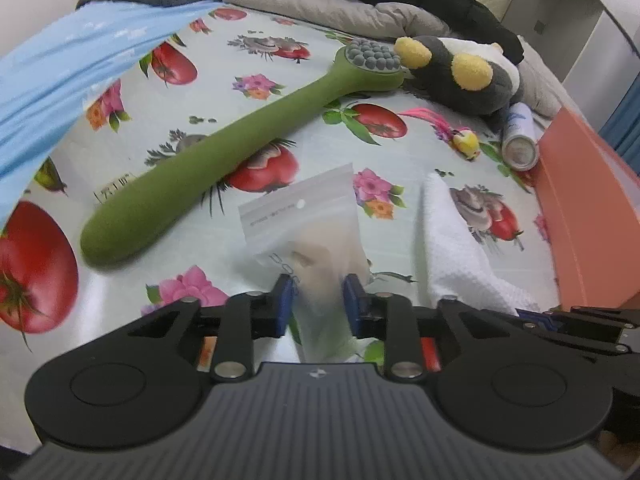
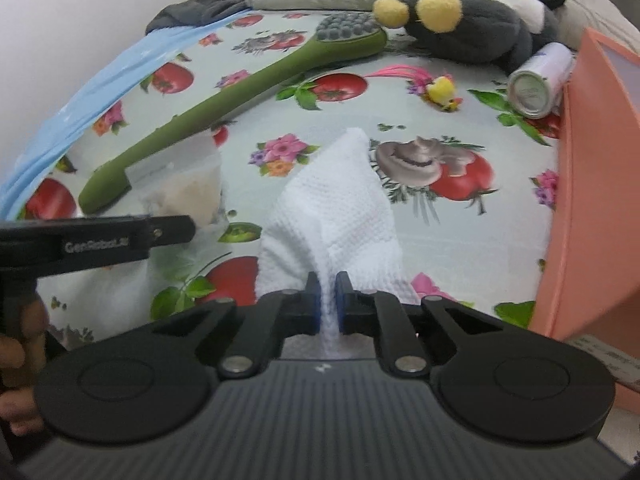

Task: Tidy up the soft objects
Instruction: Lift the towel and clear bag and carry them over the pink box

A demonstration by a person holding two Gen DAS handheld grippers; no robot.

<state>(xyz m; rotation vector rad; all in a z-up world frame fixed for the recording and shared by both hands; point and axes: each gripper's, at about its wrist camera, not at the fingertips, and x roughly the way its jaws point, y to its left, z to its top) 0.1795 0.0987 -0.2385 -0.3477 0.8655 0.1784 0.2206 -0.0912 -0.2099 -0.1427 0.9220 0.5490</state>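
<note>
Left wrist view takes in the whole spread: a tablecloth [image 1: 224, 136] printed with tomatoes and flowers, a pale blue sheet [image 1: 80, 52] draped over its far left edge, and grey and black bedding [image 1: 320, 4] heaped along the back. On the right stands an orange box [image 1: 588, 216], its wall rising just beside the work area. Across the middle lies a long green massage brush [image 1: 224, 148], its knobbed grey head touching a grey plush toy [image 1: 460, 68] with two yellow pom-pom ends. Near the box, a white spray can [image 1: 520, 136] lies on its side, and a little yellow toy with pink feathers [image 1: 464, 138] sits just beside it.

Now the task's things. The white waffle-weave cloth [image 2: 340, 204] lies in a rumpled ridge at centre, and the right gripper [image 2: 328, 296] is pinching its near fold, blue pads pressed tight against the fabric. To its left, the clear zip bag [image 1: 308, 216] with something pale and soft inside lies between brush handle and cloth, and the left gripper [image 1: 320, 300] has its pads squeezed in on the bag's near end. From the right wrist view, that left gripper's black arm crosses in front of the bag and hides its lower part, with the person's fingers [image 2: 20, 356] wrapped around the handle at the frame's edge.
</note>
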